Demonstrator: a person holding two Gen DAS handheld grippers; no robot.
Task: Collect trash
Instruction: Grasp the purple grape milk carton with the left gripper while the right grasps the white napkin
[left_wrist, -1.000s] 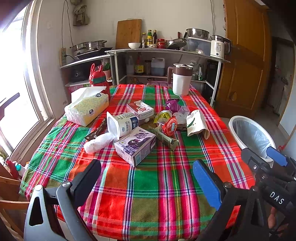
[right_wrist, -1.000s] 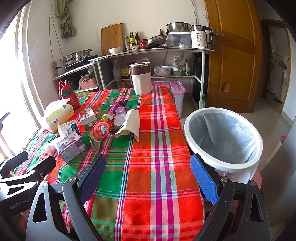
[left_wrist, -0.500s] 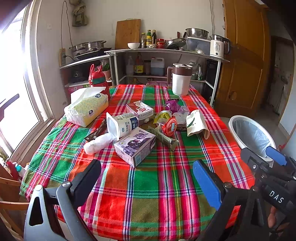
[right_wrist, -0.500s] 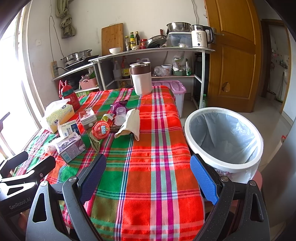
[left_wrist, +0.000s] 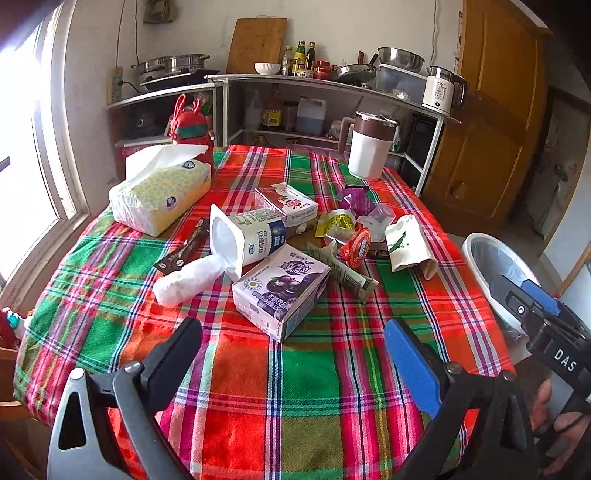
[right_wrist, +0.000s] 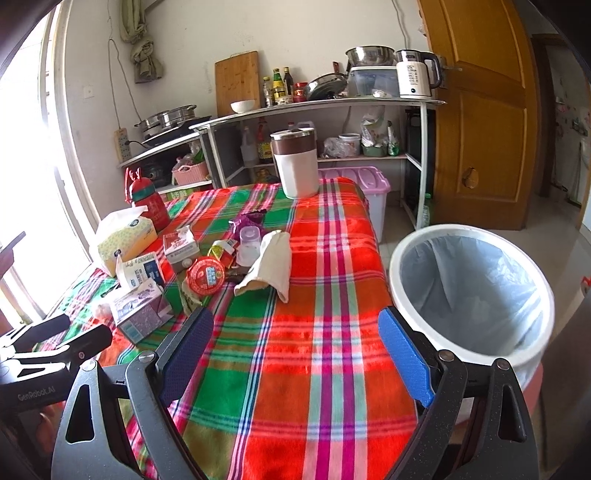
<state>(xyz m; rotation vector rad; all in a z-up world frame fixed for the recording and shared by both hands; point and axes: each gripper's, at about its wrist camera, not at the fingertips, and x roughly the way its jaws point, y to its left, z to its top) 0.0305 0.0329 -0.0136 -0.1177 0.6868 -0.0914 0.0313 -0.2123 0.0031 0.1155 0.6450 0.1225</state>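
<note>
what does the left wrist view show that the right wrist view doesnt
Only the left wrist view shows the white rolled tissue, the dark sachet beside it and the open mouth of the yogurt cup.

Only the right wrist view shows the inside of the trash bin with its plastic liner, and the pink storage box behind the table.

Both show the plaid tablecloth, the purple milk carton, the red round lid, the tissue pack and the white jug. The left gripper and the right gripper both have their fingers spread, holding nothing.

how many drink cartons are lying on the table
3, all in the trash pile: the purple carton nearest the camera, the white and blue carton on its side behind it, and the red and white carton farther back. Others may be hidden.
</note>
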